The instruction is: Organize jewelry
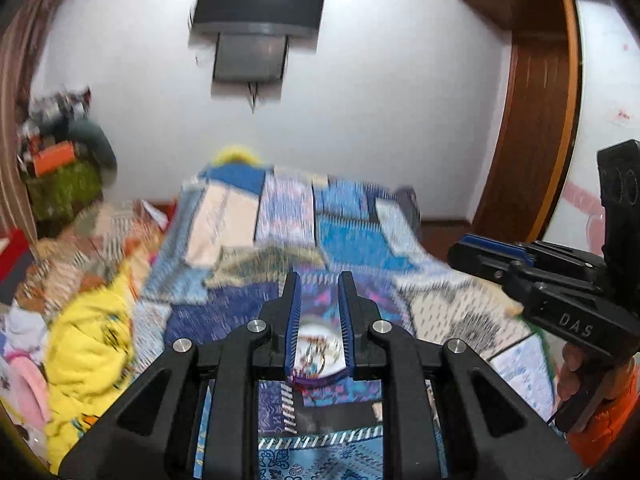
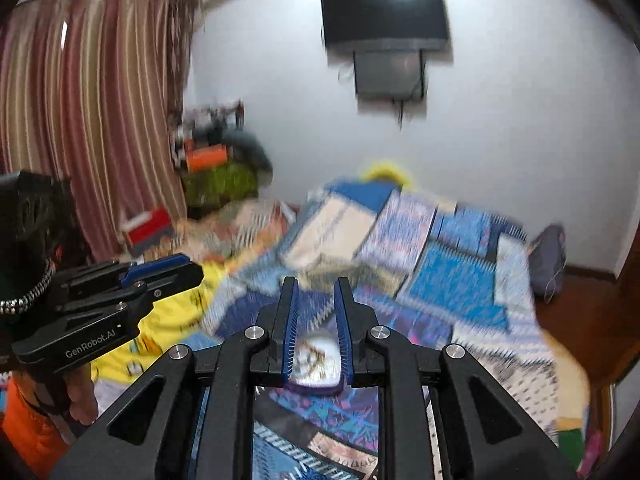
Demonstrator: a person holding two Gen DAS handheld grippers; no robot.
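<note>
Both grippers hovering above patchwork bedspread (image 1: 360, 240), aiming at white dish (image 1: 320, 350) of jewelry (image 1: 316, 354) (blurred, pieces unidentifiable). Left gripper (image 1: 319, 280) and right gripper (image 2: 316, 284) jaws standing narrowly apart, holding nothing, probably lining up for pick.

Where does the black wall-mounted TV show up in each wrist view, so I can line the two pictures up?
Left wrist view: the black wall-mounted TV sits top centre, slightly left, on the white wall.
Right wrist view: the TV sits at the top, right of centre, same wall.
Shared landmark: the blue patchwork bedspread lies below it in both.
</note>
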